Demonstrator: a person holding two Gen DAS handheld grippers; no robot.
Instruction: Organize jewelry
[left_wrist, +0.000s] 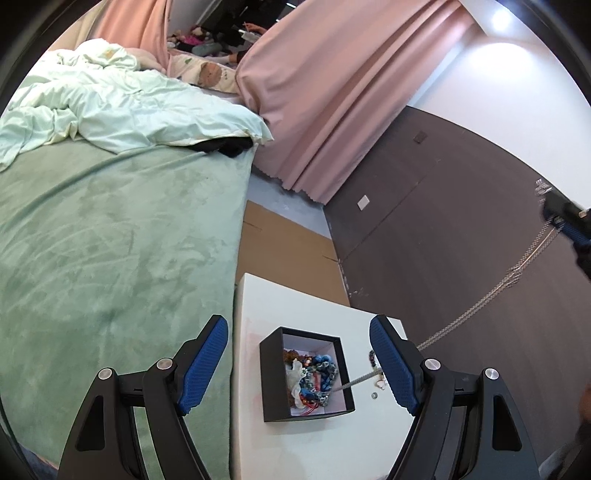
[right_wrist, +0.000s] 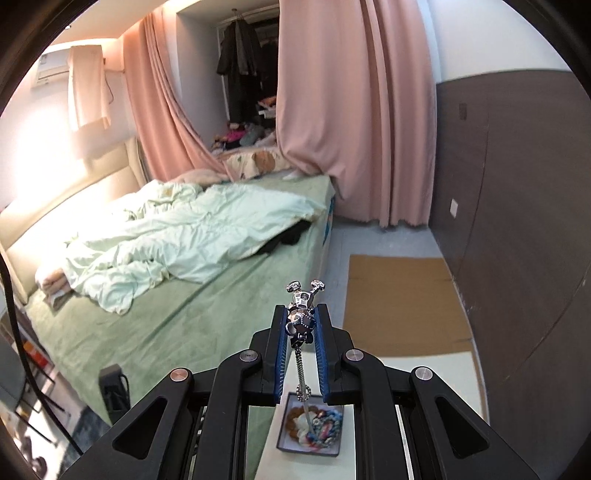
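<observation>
While the right hand-held gripper (right_wrist: 302, 325) was clenched on the silver pendant (right_wrist: 302, 312) of a necklace, held high above the white worktop (left_wrist: 295, 299), the chain (left_wrist: 491, 291) ran down in a long slack line into the black box (left_wrist: 271, 373). Its lower end lay among the beaded jewelry (left_wrist: 317, 376) piled inside. The left hand-held gripper (left_wrist: 299, 365) was released, jaws wide, nothing between them, hovering over the box.

Handling call: chain looked light, fully limp, likely to swing and snag. Pendant was polished metal, probably slippery between the blue pads (right_wrist: 320, 347), though they held it at mid-body with head and ears sticking out above. Judged that the better grip point; the chain itself would slide. Beads in the box looked tangled, so pulling up hard risked dragging other pieces out.

Hard to make out:
- whether the chain end was caught on the beads or just resting on them
- a few small loose items (left_wrist: 376, 387) on the worktop just beside the box, partly behind the left gripper's right finger; a ring or beads, couldn't tell
- the right gripper was cut off at the frame edge in the left wrist view
- the clasp wasn't visible in either view
</observation>
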